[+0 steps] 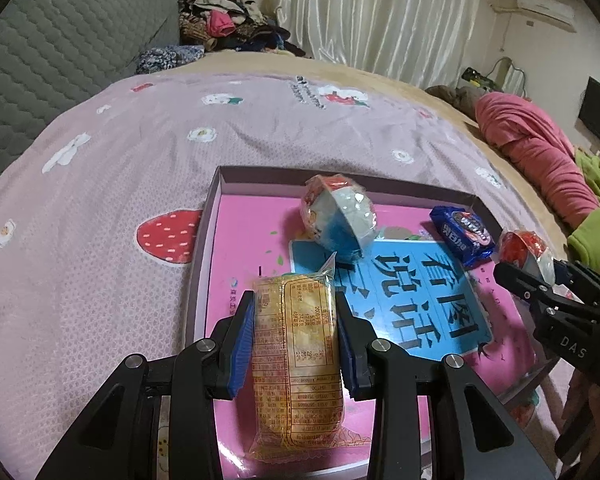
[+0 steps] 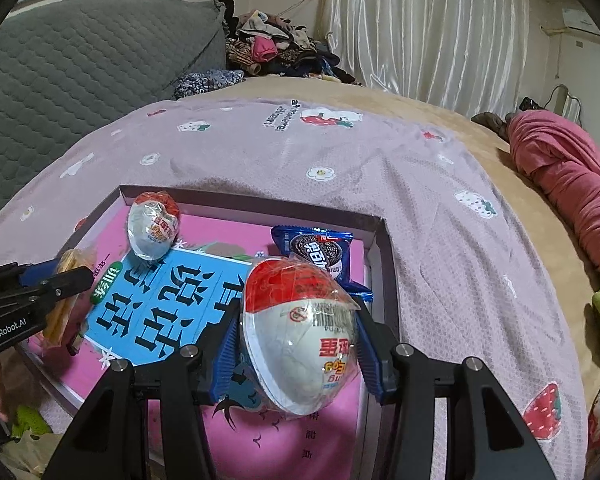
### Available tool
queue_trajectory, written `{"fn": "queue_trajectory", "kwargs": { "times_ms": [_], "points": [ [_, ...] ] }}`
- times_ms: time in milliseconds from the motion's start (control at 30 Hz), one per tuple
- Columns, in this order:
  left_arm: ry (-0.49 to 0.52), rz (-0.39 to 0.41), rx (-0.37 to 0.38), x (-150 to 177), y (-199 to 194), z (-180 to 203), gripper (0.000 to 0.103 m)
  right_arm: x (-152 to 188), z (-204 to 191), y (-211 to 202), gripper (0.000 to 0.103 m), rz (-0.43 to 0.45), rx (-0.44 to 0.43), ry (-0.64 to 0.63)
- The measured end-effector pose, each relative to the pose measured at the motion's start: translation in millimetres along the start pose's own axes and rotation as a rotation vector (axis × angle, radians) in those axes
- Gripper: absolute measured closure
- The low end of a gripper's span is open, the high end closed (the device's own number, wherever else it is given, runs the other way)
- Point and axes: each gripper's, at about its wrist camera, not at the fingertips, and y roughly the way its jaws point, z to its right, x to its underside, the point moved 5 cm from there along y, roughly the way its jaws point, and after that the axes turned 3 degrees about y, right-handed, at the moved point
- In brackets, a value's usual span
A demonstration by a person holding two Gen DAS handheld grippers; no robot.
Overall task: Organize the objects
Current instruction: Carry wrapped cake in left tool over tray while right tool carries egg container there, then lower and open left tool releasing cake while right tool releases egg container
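Observation:
A shallow pink box [image 1: 210, 216] [image 2: 380, 248] lies on the bed. My left gripper [image 1: 296, 336] is shut on a yellow wrapped cake packet [image 1: 296, 360], held over the box's near left part; in the right wrist view that gripper [image 2: 40, 292] shows at the left with the packet [image 2: 60, 316]. My right gripper [image 2: 298, 348] is shut on a red-and-white wrapped toy egg [image 2: 300, 336] above the box's right side, also seen as the egg [image 1: 524, 252] in the left wrist view. A second egg [image 1: 338, 216] [image 2: 154, 226] and a blue cookie packet [image 1: 462, 234] [image 2: 320, 252] lie in the box.
The box sits on a pink strawberry-print bedspread [image 1: 140, 160] [image 2: 440, 220]. A grey quilted headboard [image 1: 52, 52] and a clothes pile [image 1: 228, 20] stand behind. A pink garment [image 1: 540, 160] and green cloth [image 1: 596, 232] lie at the right.

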Motion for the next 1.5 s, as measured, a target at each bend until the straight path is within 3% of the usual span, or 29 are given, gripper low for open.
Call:
{"fn": "queue_trajectory", "kwargs": {
  "times_ms": [467,1500],
  "points": [
    [-0.007,-0.035,-0.028,-4.2,13.4,-1.0,0.065,4.5,1.8,13.8,0.051,-0.017,-0.029,0.006],
    [0.050,-0.068,-0.068,-6.3,34.2,6.7,0.064,14.4,2.3,33.4,0.051,-0.067,0.001,-0.011]
  ]
}}
